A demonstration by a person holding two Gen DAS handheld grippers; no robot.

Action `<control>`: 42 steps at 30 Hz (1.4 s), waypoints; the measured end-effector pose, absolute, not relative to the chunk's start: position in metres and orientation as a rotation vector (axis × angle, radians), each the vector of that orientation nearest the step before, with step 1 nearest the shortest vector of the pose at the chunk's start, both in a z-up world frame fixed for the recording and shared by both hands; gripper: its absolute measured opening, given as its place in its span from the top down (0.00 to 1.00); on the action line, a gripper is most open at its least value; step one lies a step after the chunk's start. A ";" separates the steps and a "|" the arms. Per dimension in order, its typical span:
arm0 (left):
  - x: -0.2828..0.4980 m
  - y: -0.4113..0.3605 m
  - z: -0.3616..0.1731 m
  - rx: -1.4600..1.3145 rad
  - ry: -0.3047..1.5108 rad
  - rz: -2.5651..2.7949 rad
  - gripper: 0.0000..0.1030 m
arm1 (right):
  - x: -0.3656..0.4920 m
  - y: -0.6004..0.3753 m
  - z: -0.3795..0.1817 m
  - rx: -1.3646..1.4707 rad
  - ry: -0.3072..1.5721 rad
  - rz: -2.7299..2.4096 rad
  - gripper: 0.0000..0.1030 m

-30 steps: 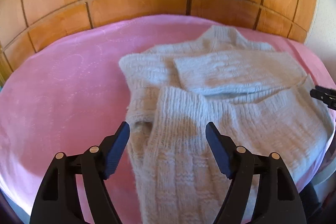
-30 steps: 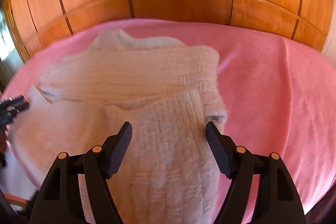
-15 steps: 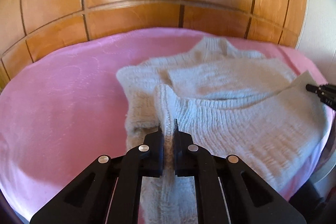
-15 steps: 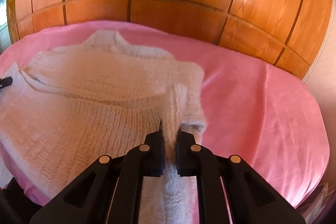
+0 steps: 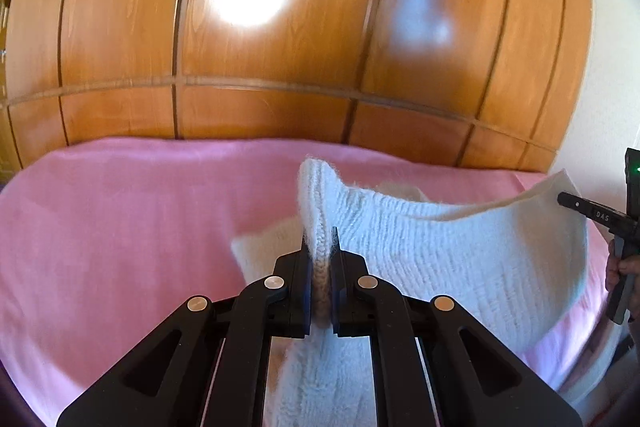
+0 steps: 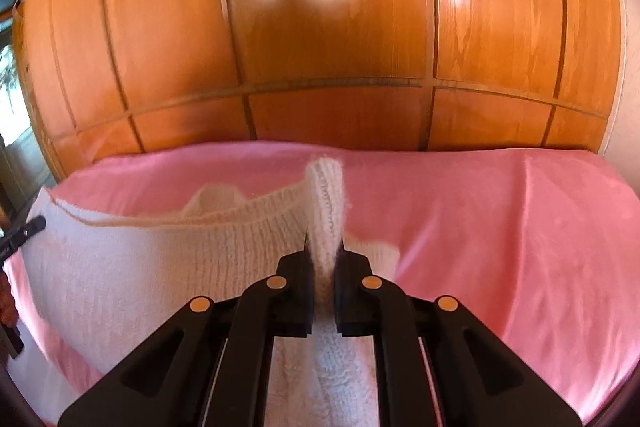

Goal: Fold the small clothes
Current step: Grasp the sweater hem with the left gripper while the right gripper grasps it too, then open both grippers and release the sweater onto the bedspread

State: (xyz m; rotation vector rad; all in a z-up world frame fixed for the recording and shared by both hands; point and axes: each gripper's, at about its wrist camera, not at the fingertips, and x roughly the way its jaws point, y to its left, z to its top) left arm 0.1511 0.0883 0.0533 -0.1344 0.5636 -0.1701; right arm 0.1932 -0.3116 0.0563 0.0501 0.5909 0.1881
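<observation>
A pale knitted sweater [image 5: 460, 259] lies on a pink bedcover [image 5: 120, 227], its near hem lifted off the bed. My left gripper [image 5: 320, 247] is shut on the hem's left corner, which sticks up between the pads. My right gripper [image 6: 323, 251] is shut on the hem's right corner of the same sweater [image 6: 140, 267]. The hem stretches between the two grips and sags a little. The right gripper [image 5: 576, 205] shows at the right edge of the left wrist view, the left gripper [image 6: 28, 229] at the left edge of the right wrist view. The sweater's collar [image 6: 212, 197] still rests on the bed.
A glossy wooden panelled wall [image 5: 280, 47] stands right behind the bed. The pink cover [image 6: 500, 227] spreads wide to the right of the sweater and to its left. A person's hand [image 5: 624, 275] holds the right gripper's handle at the frame edge.
Both grippers went from open over the flat hem to shut on its two corners, then rose, lifting the near part of the sweater off the bed.
</observation>
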 end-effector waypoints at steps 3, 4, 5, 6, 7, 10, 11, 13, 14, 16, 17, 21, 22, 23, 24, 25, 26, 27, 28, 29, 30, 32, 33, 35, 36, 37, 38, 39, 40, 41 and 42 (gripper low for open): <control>0.195 0.089 0.048 -0.148 0.590 -0.133 0.95 | 0.239 -0.307 0.054 0.058 0.605 0.161 0.94; 0.208 0.091 0.045 -0.151 0.603 -0.121 0.95 | 0.255 -0.305 0.050 0.057 0.615 0.145 0.94; 0.225 0.091 0.039 -0.150 0.620 -0.097 0.95 | 0.271 -0.303 0.043 0.058 0.630 0.129 0.94; 0.240 0.091 0.033 -0.153 0.639 -0.078 0.95 | 0.285 -0.302 0.037 0.058 0.647 0.117 0.94; 0.253 0.091 0.026 -0.156 0.658 -0.066 0.95 | 0.301 -0.299 0.028 0.048 0.667 0.096 0.94; 0.288 0.087 0.002 -0.139 0.720 -0.016 0.95 | 0.329 -0.296 0.004 0.030 0.720 0.057 0.94; 0.295 0.085 -0.006 -0.133 0.739 -0.005 0.95 | 0.340 -0.294 -0.010 0.021 0.754 0.042 0.94; 0.309 0.081 -0.025 -0.103 0.786 0.025 0.95 | 0.350 -0.294 -0.028 0.012 0.802 0.026 0.94; 0.316 0.081 -0.036 -0.098 0.821 0.033 0.95 | 0.354 -0.295 -0.041 0.001 0.830 0.019 0.94; 0.327 0.080 -0.056 -0.087 0.887 0.043 0.93 | 0.357 -0.296 -0.055 -0.007 0.869 0.018 0.93; 0.329 0.079 -0.063 -0.087 0.916 0.049 0.93 | 0.358 -0.297 -0.059 -0.003 0.883 0.023 0.92; 0.315 0.102 -0.048 -0.211 0.893 0.046 0.69 | 0.339 -0.309 -0.039 0.058 0.837 0.058 0.67; 0.310 0.108 -0.046 -0.235 0.883 0.045 0.59 | 0.329 -0.314 -0.033 0.076 0.829 0.081 0.65; 0.299 0.116 -0.042 -0.264 0.874 0.038 0.56 | 0.318 -0.320 -0.028 0.091 0.823 0.099 0.61; 0.288 0.121 -0.038 -0.284 0.867 0.017 0.56 | 0.309 -0.324 -0.024 0.107 0.818 0.116 0.58; 0.276 0.127 -0.036 -0.300 0.862 -0.006 0.56 | 0.297 -0.330 -0.021 0.128 0.815 0.137 0.55; 0.261 0.132 -0.034 -0.310 0.859 -0.027 0.56 | 0.278 -0.340 -0.018 0.156 0.815 0.156 0.51; 0.250 0.136 -0.034 -0.315 0.860 -0.042 0.56 | 0.266 -0.347 -0.018 0.173 0.816 0.167 0.49; 0.238 0.140 -0.035 -0.329 0.867 -0.066 0.50 | 0.255 -0.351 -0.018 0.189 0.817 0.176 0.48; 0.220 0.143 -0.036 -0.362 0.872 -0.099 0.46 | 0.237 -0.360 -0.021 0.219 0.821 0.184 0.45; 0.207 0.148 -0.038 -0.391 0.876 -0.115 0.45 | 0.227 -0.366 -0.024 0.238 0.827 0.185 0.41; 0.179 0.156 -0.044 -0.437 0.891 -0.142 0.45 | 0.199 -0.373 -0.030 0.278 0.851 0.196 0.39; 0.168 0.159 -0.047 -0.453 0.891 -0.150 0.45 | 0.192 -0.377 -0.034 0.293 0.862 0.205 0.39; 0.143 0.161 -0.054 -0.499 0.900 -0.182 0.45 | 0.175 -0.380 -0.045 0.323 0.888 0.222 0.39; 0.134 0.160 -0.059 -0.518 0.908 -0.199 0.45 | 0.169 -0.380 -0.052 0.329 0.900 0.221 0.40; 0.127 0.158 -0.063 -0.529 0.915 -0.204 0.45 | 0.163 -0.377 -0.056 0.331 0.914 0.222 0.45; 0.121 0.153 -0.066 -0.522 0.918 -0.210 0.58 | 0.159 -0.373 -0.062 0.332 0.929 0.225 0.69; 0.118 0.148 -0.067 -0.499 0.919 -0.216 0.73 | 0.154 -0.370 -0.063 0.325 0.930 0.215 0.81; 0.116 0.143 -0.067 -0.468 0.929 -0.212 0.84 | 0.151 -0.368 -0.063 0.314 0.921 0.204 0.85; 0.115 0.136 -0.066 -0.418 0.929 -0.179 0.89 | 0.147 -0.366 -0.058 0.306 0.905 0.204 0.89; 0.116 0.133 -0.062 -0.384 0.928 -0.167 0.89 | 0.145 -0.367 -0.050 0.293 0.886 0.201 0.91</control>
